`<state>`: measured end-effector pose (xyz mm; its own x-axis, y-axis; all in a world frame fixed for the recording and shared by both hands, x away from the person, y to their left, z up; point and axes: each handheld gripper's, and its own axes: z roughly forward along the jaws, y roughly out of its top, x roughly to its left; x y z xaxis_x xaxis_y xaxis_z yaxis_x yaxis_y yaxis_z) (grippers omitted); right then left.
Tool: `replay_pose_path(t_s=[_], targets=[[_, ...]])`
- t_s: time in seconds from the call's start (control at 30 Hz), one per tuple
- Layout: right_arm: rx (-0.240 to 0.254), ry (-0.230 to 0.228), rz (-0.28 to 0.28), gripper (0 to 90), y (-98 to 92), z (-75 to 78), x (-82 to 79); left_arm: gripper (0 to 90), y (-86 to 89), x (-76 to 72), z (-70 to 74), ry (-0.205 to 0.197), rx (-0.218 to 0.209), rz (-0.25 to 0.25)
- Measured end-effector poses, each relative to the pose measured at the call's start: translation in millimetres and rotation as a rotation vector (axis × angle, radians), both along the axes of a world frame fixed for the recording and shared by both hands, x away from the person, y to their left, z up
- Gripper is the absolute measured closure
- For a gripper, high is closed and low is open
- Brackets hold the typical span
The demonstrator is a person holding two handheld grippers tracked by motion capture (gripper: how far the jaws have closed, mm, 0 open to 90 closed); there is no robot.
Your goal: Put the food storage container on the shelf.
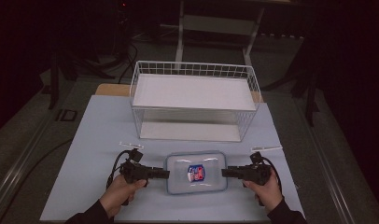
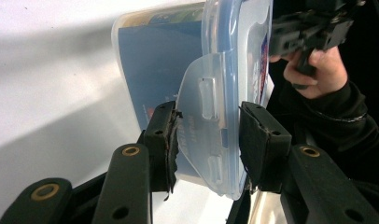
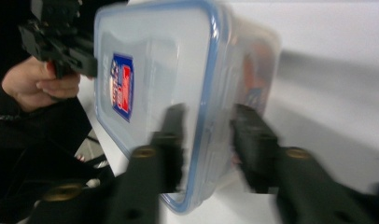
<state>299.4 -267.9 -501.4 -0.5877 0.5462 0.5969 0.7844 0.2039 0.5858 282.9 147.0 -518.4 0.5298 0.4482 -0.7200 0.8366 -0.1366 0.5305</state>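
A pale blue table [image 1: 85, 154] runs across the high view; toward its far side stands a white wire basket [image 1: 193, 70] holding a white shelf board, with nothing on the board; near the person's edge, well apart from the basket, lies a clear rectangular food container [image 1: 196, 172] with a blue-rimmed lid and a red and blue label; it lies flat on the table, between the two grippers. The left gripper [image 1: 165, 174] meets the container's left short end, the right gripper [image 1: 225, 172] its right short end; each is held in a hand with a dark sleeve. In the left gripper view the jaws stand spread, one on each side of the lid's clear locking flap [image 2: 206, 135], the left pad touching it, the other just clear of the rim; in the right gripper view, which is blurred, the jaws straddle the lid's blue rim [image 3: 204, 116], and whether they are pinching it cannot be told. Judging by this, the work is at an early stage: the grip is being taken at both ends; the lift and the carry toward the basket appear to remain.
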Motion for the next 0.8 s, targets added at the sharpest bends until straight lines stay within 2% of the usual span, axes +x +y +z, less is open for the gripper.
replay_pose_path(t_s=[0.1, 0.23, 0.3, 0.37, 0.4, 0.57, 0.6, 0.8], targets=[[0.026, 0.008, 0.0, 58.7, -1.6, -0.7, 3.3, 58.4, 0.7, 0.2, -0.9, -0.006, -0.004, -0.004], [0.025, 0.016, 0.005, 52.0, -1.6, -1.1, 7.2, 58.4, -0.1, -0.4, 0.1, -0.021, 0.003, -0.011], [0.036, 0.056, 0.031, 45.3, 1.5, -5.3, 10.1, 58.4, -0.8, -1.0, 1.2, -0.034, 0.012, -0.017], [0.034, 0.056, 0.033, 45.6, 4.7, -6.7, 10.1, 58.4, -0.1, -0.5, 0.3, -0.021, 0.007, -0.01], [0.033, 0.051, 0.029, 49.1, 4.1, -5.2, 9.7, 58.4, 0.4, -0.1, -0.2, -0.015, 0.002, -0.01], [0.028, 0.05, 0.028, 51.6, 1.9, -2.6, 6.8, 58.8, -0.4, -1.2, 1.7, -0.031, 0.004, -0.008], [0.025, 0.034, 0.023, 51.9, 2.6, -0.7, 4.7, 58.9, -0.2, -1.6, 2.2, -0.033, 0.007, -0.005], [0.023, 0.01, 0.012, 52.0, 6.8, 7.4, 2.9, 58.7, 4.0, -0.8, 12.7, -0.062, 0.008, 0.012]])
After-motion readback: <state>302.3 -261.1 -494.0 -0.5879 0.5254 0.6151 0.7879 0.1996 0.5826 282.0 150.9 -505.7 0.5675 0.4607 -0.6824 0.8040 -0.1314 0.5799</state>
